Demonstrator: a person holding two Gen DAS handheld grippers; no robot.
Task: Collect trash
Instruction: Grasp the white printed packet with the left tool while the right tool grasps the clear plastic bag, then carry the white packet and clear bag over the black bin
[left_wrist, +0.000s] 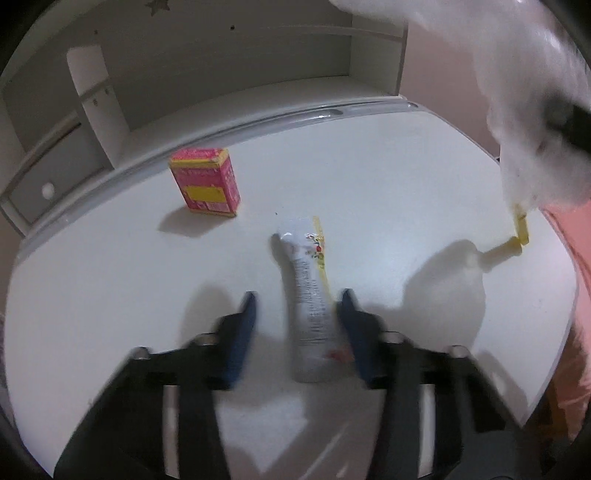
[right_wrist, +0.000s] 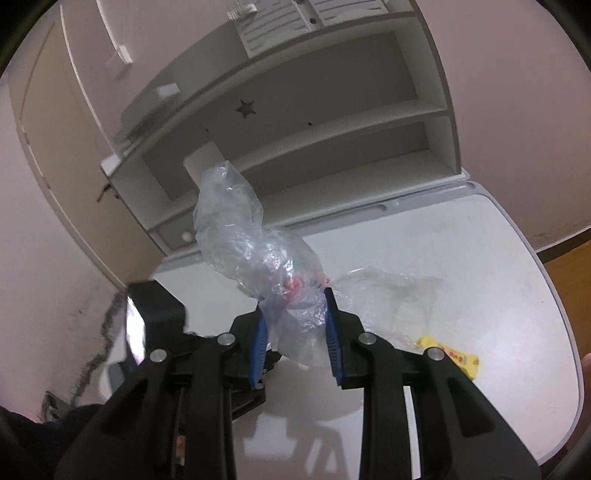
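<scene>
Your right gripper (right_wrist: 295, 314) is clamped on a crinkly clear plastic bag (right_wrist: 243, 243), mid-frame. Your left gripper (left_wrist: 299, 302) straddles a white squashed tube (left_wrist: 310, 295), pads not touching it, on the smooth table (left_wrist: 406, 166).

Soft light is falling from above, throwing grey shadows on the desk (left_wrist: 406, 177). Edges are bending round and dark. The left claw (left_wrist: 298, 299) is looking blurry.

On the tabletop (left_wrist: 406, 177) a wrapper (left_wrist: 308, 295) lies lengthwise between the left gripper (left_wrist: 299, 302) jaws. A box (left_wrist: 205, 181) stands behind it to the left, a shelf unit (left_wrist: 229, 74) beyond. The right gripper (right_wrist: 293, 306) holds a bag (right_wrist: 243, 243) above the tabletop.
</scene>
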